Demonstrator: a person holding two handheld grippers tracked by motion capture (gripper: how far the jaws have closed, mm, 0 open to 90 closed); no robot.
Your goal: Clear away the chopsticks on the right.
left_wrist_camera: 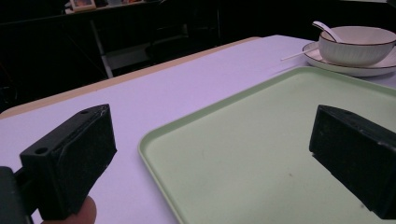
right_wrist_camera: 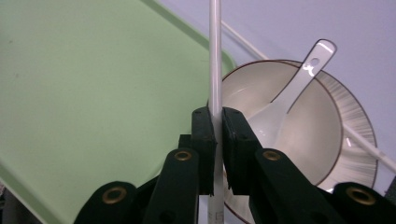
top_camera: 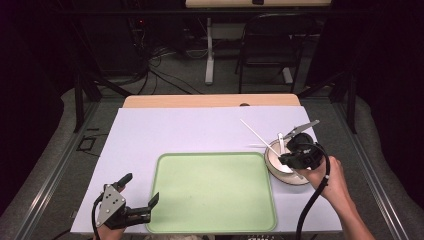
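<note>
A pale green tray (top_camera: 215,195) lies at the table's front centre. To its right a white bowl (right_wrist_camera: 308,135) with a dark rim stands on a white plate (top_camera: 296,180), and a white spoon (right_wrist_camera: 299,84) leans in the bowl. My right gripper (right_wrist_camera: 215,116) hovers over the bowl's left side, shut on a white chopstick (right_wrist_camera: 215,56) that points out past the tray's corner. A second chopstick (top_camera: 255,132) lies on the table, running in toward the plate. My left gripper (top_camera: 140,189) is open and holds nothing, with its jaws astride the tray's near left edge (left_wrist_camera: 154,154).
A lilac sheet (top_camera: 190,125) covers the table, and a strip of bare wood (top_camera: 210,101) shows along the far edge. A folding chair (top_camera: 270,45) and a white table leg (top_camera: 209,50) stand on the floor beyond. The right gripper's cable (top_camera: 311,205) trails back past the hand.
</note>
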